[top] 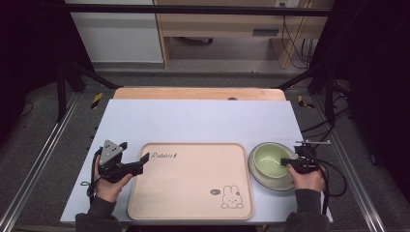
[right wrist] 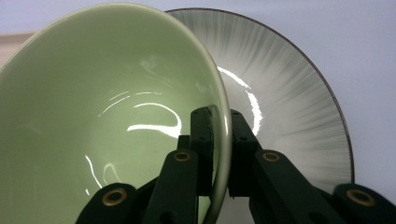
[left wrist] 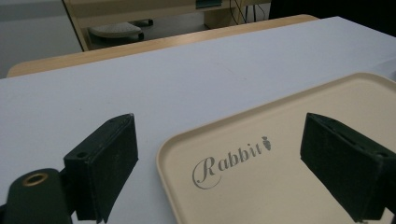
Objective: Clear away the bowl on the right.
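A pale green bowl (top: 270, 159) (right wrist: 102, 121) sits in a wider grey plate (top: 258, 175) (right wrist: 289, 107) on the table's right side. My right gripper (top: 286, 162) (right wrist: 220, 144) is shut on the bowl's rim, one jaw inside and one outside. A beige tray (top: 188, 183) (left wrist: 261, 186) with "Rabbit" lettering and a rabbit drawing lies in the middle. My left gripper (top: 134, 154) (left wrist: 219, 163) is open over the tray's near-left corner, one jaw over the mat, one over the tray, nothing between them.
A light blue mat (top: 193, 121) covers the wooden table (top: 198, 93). Black frame posts stand at both back corners, and cables (top: 333, 125) run along the floor to the right. Furniture stands beyond the table's far edge.
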Demonstrator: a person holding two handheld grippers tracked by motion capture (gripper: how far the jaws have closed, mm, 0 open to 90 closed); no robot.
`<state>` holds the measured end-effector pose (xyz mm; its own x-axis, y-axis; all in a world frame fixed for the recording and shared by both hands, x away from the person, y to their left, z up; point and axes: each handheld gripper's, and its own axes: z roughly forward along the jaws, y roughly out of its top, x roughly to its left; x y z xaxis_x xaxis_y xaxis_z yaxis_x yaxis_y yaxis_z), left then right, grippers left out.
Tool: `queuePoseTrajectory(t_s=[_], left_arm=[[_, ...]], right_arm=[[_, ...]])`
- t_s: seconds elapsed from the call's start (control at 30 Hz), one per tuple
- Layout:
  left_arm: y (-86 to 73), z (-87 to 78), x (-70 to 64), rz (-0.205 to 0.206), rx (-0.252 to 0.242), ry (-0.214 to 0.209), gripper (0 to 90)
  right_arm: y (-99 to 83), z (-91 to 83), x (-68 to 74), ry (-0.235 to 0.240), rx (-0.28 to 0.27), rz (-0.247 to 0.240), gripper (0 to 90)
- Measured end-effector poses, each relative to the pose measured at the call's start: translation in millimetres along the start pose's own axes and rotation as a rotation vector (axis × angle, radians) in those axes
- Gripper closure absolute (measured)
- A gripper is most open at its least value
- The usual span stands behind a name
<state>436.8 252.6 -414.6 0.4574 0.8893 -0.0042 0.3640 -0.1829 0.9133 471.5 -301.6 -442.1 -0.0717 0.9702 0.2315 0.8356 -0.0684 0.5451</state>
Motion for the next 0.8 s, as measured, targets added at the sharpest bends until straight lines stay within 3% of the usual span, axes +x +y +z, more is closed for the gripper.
queuePoseTrajectory(t_s=[0.33, 0.4, 0.43, 0.8], left_arm=[[0.2, -0.5, -2.7, 0.009, -0.002, -0.008, 10.5], [0.4, -0.5, -3.4, 0.014, -0.001, -0.009, 10.5], [0.4, -0.5, -3.4, 0.014, -0.001, -0.009, 10.5], [1.4, -1.4, -4.8, 0.016, -0.006, -0.013, 10.5]], right_arm=[[0.2, -2.0, 0.4, 0.016, -0.002, 0.019, 84.2], [-0.4, -1.4, -0.7, 0.009, -0.009, -0.005, 84.2], [0.0, -2.1, 0.4, 0.017, -0.006, 0.013, 84.2], [-0.7, -3.0, 0.8, 0.014, -0.012, 0.003, 84.2]])
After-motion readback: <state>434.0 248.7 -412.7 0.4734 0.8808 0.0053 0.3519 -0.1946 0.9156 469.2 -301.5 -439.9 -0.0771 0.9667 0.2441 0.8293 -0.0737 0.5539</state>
